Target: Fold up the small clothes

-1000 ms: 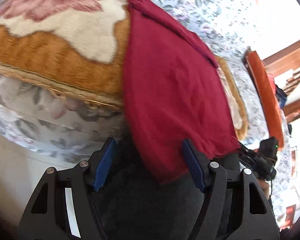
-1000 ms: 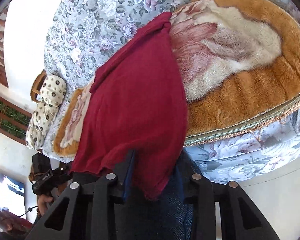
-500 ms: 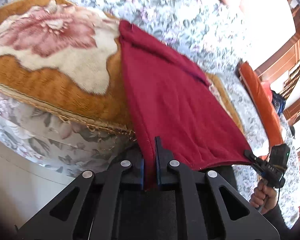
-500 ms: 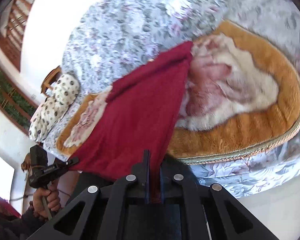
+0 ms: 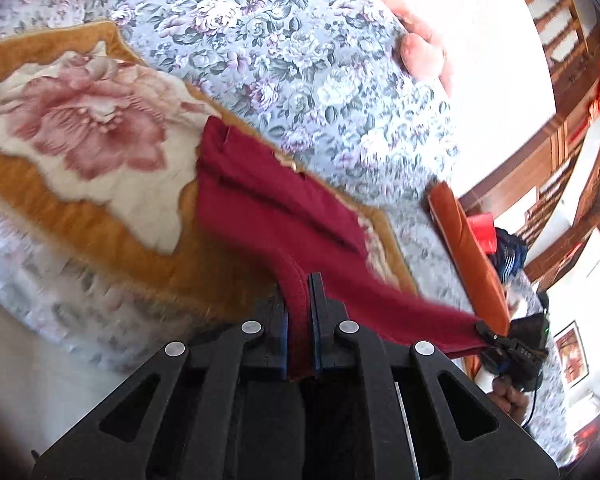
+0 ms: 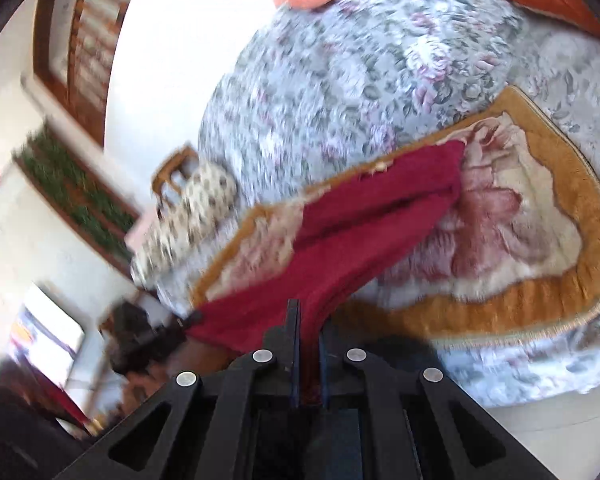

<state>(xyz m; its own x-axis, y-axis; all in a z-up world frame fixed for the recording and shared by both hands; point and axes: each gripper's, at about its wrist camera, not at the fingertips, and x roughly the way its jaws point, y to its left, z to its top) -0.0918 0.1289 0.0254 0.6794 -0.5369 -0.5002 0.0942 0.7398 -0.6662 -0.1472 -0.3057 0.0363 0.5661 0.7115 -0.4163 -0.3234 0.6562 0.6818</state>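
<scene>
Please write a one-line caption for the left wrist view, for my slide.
Left claw shut on the near hem of a red garment over a rose-patterned blanket; right claw holds the other corner.

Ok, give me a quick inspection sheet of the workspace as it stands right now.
Surface: bed with floral cover, orange flowered blanket on it.
Job's things: red cloth lifted at its near edge, far end resting on the blanket.
Clutter: spotted pillow, pink cushion, orange cushion.
Grippers: left gripper and right gripper both shut on the cloth.
Cables: thin cable below the right gripper.
Surroundings: wooden furniture, white wall.
</scene>
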